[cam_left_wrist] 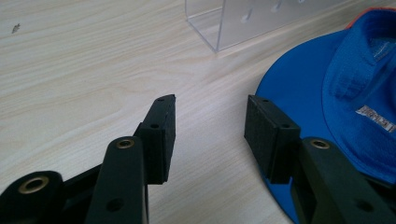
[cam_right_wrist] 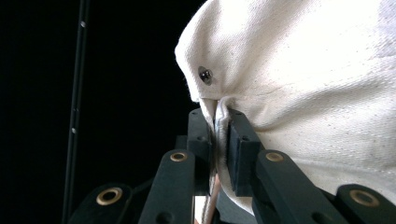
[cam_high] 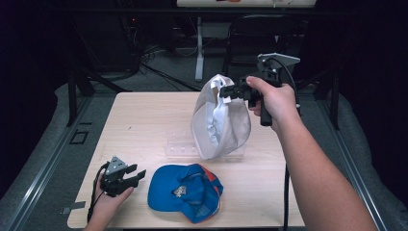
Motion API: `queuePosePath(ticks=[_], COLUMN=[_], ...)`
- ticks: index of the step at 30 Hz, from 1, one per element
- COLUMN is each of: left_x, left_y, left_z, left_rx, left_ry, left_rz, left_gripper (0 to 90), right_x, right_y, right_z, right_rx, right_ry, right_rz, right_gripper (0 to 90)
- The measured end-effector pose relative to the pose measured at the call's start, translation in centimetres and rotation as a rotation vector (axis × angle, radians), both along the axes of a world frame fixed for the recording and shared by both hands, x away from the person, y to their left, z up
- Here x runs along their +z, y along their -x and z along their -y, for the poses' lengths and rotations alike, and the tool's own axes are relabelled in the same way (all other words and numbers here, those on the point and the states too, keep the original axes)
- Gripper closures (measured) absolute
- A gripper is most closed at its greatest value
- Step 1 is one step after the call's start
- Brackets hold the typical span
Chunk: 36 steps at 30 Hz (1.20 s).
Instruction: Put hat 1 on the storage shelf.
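Observation:
A white cap point(cam_high: 219, 120) hangs in the air above the middle of the table, pinched at its back edge by my right gripper point(cam_high: 227, 91). In the right gripper view the two pads point(cam_right_wrist: 240, 144) press on a fold of the white cap point(cam_right_wrist: 303, 70) beside a metal rivet. A blue cap point(cam_high: 185, 191) with orange trim lies upside down near the table's front edge. My left gripper point(cam_high: 137, 175) rests low at the front left, open, just left of the blue cap. In the left gripper view its jaws stand apart over bare wood, the blue cap's brim point(cam_left_wrist: 299, 93) beside the right pad.
A clear acrylic stand point(cam_high: 187, 148) lies on the wooden table point(cam_high: 144, 120) under the hanging cap, seen also as a clear acrylic stand point(cam_left_wrist: 243, 21) ahead of the left gripper. A black chair and cables stand beyond the far edge.

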<state>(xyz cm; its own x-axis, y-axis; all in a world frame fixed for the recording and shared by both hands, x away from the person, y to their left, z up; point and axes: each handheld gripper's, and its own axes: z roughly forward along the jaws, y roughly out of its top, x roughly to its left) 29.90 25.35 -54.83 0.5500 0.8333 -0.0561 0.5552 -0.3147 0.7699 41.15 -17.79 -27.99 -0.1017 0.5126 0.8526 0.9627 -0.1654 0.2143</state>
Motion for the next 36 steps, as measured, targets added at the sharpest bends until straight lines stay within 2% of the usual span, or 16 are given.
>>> queuePosePath(ticks=[9, 18, 26, 32, 36], left_x=[0.1, 0.4, 0.3, 0.4, 0.5], left_y=[0.1, 0.2, 0.2, 0.3, 0.3], left_z=[0.3, 1.1, 1.4, 1.4, 1.8], left_rx=[-0.015, -0.036, -0.045, -0.051, -0.050], left_ry=[0.003, 0.000, 0.000, 0.001, 0.015], left_rz=[0.011, 0.026, 0.031, 0.031, 0.042], left_gripper=[53.6, 52.6, 52.5, 52.4, 52.1], right_x=[-0.9, -1.5, -2.0, -2.7, -3.3], right_y=[-1.9, -2.8, -3.3, -3.7, -3.8], right_z=[-1.2, -2.6, -4.1, -5.6, -6.2], right_rx=[-0.066, -0.094, -0.100, -0.091, -0.088], right_ry=[-0.002, -0.002, -0.004, 0.016, 0.017], right_rz=[-0.001, -0.002, -0.013, -0.018, -0.020], right_gripper=[81.9, 81.8, 81.8, 81.7, 81.7])
